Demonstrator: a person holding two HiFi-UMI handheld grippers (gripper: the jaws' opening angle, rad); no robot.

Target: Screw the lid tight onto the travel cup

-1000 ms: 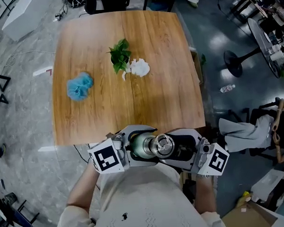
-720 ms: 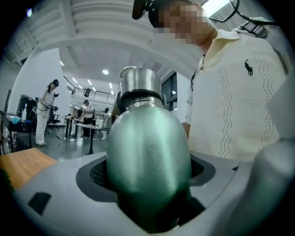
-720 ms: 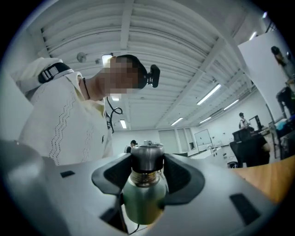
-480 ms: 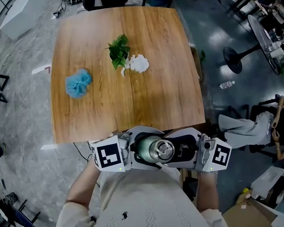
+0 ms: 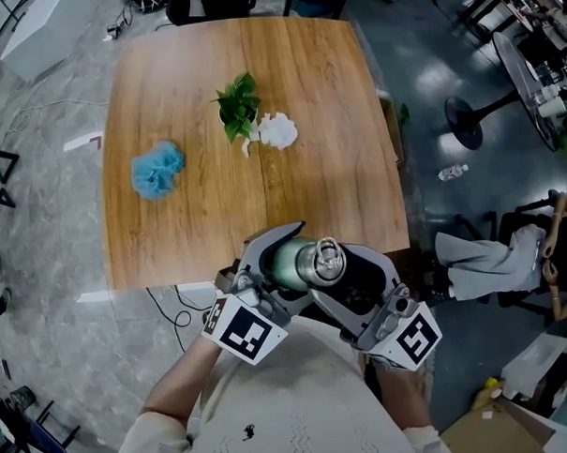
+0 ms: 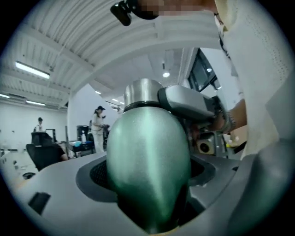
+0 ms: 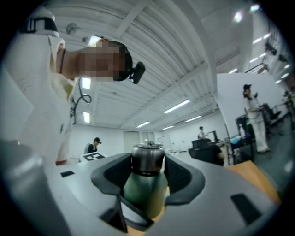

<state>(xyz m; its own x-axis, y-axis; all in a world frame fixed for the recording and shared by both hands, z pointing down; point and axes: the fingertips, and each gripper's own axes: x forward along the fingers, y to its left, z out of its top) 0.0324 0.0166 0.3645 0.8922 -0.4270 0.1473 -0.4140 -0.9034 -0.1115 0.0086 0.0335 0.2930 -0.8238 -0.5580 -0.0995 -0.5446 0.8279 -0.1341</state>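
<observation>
**A:** What are the tongs doing?

**B:** The left tongs (image 6: pixel 150 174) are clamping the green body of the travel cup (image 5: pixel 290 264), base end in. The right tongs (image 7: pixel 148 173) are closing on the steel lid (image 5: pixel 327 258) and the neck just below it, one pad on each side.

**A:** How is the cup lying?

**B:** It is hanging in the air between the two tongs. Its long axis is running from the left tongs across to the right ones, with the lid end toward the right. The right hand is nearer the lid, so I judge that the tightening turn is falling to it while the left braces the body.

**A:** And around the cup?

**B:** The near edge of the bench (image 5: pixel 190 234) is passing under the cup, and the person's chest is just on the cup's other side. Well beyond the cup, three things are lying on the bench.

**A:** Counts?

**B:**
- one cup
- one lid
- two tongs
- one blue tuft (image 5: pixel 157 172)
- one green sprig (image 5: pixel 238 105)
- one white piece (image 5: pixel 279 133) touching the sprig
</observation>
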